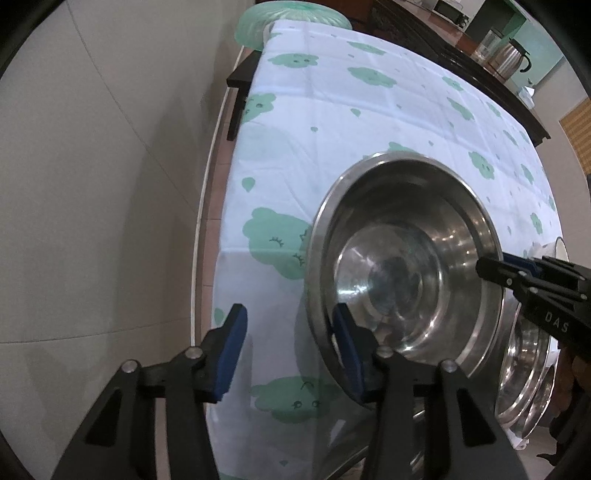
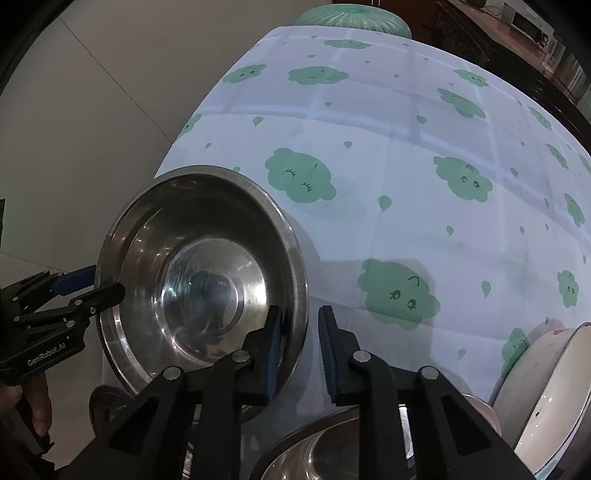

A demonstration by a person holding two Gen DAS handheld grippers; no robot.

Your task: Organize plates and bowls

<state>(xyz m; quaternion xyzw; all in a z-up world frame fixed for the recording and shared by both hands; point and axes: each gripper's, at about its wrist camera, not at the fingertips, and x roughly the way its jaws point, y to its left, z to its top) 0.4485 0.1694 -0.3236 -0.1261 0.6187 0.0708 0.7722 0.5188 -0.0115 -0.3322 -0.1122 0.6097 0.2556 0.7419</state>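
Observation:
A steel bowl (image 1: 402,266) is held tilted above the table, between both grippers. My left gripper (image 1: 290,350) has its jaws wide apart, with the bowl's left rim between them. My right gripper (image 2: 299,350) has its jaws apart around the bowl's (image 2: 199,280) right rim, the left pad against the inside. Neither is visibly clamped. The right gripper also shows in the left wrist view (image 1: 509,267) at the bowl's right rim. The left gripper shows in the right wrist view (image 2: 92,286) at the bowl's left rim.
The table wears a white cloth (image 1: 351,122) with green clouds. More steel bowls (image 1: 524,373) are stacked below right. A white bowl (image 2: 550,391) stands at the right, another steel bowl (image 2: 325,450) below my right gripper. A green stool (image 1: 291,18) and a kettle (image 1: 511,57) stand beyond.

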